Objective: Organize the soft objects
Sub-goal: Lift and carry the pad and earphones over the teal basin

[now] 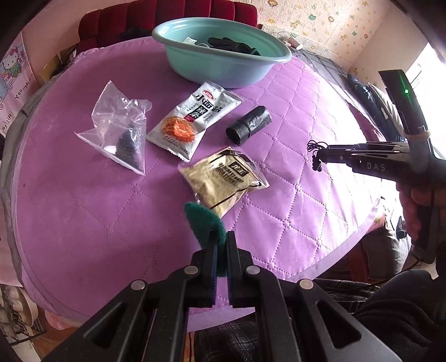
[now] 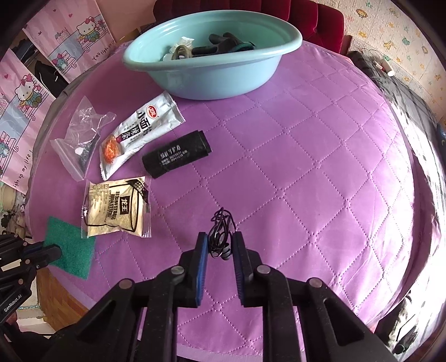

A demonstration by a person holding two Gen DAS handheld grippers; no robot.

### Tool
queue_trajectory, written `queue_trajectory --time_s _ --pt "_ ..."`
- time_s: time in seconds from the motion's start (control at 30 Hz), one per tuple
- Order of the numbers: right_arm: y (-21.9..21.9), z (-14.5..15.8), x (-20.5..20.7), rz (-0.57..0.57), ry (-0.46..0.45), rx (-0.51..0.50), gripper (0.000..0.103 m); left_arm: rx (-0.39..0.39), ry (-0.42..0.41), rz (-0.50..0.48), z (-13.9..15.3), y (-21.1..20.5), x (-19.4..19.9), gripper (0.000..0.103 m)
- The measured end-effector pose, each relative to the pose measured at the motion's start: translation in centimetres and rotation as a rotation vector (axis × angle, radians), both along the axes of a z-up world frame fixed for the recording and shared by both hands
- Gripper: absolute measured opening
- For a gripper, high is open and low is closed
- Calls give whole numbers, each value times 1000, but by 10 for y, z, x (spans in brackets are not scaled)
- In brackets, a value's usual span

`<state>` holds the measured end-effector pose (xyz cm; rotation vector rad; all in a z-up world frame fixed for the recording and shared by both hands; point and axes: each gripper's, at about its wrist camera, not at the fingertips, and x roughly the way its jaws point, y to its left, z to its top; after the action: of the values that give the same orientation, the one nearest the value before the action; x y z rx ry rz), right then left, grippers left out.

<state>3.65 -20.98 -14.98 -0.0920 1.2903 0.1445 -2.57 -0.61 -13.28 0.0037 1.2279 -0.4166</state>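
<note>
a lived-in room in a home, seen over a quilted table.

a purple quilted cover lies over the round table below the grippers. beyond it, at the far side, stands a dark red plush sofa. cartoon cat posters hang on the wall to the left, and wallpaper with small animal prints covers the wall to the far right, with bright window light beside it. a teal basin of odds and ends sits at the table's far edge, and snack packets lie in front of it, all household things.
</note>
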Motion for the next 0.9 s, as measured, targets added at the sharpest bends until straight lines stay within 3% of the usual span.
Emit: queue_trajectory --time_s 0.17,0.47,0.9 --pt "3 11 2 9 -13 -1 17 -20 -27 3 16 3 -2 4" --pt "6 28 3 32 -43 -11 17 -21 -46 -11 21 -3 2 4" --pt "10 55 11 49 -74 -13 17 -39 -73 -49 44 -14 28 4"
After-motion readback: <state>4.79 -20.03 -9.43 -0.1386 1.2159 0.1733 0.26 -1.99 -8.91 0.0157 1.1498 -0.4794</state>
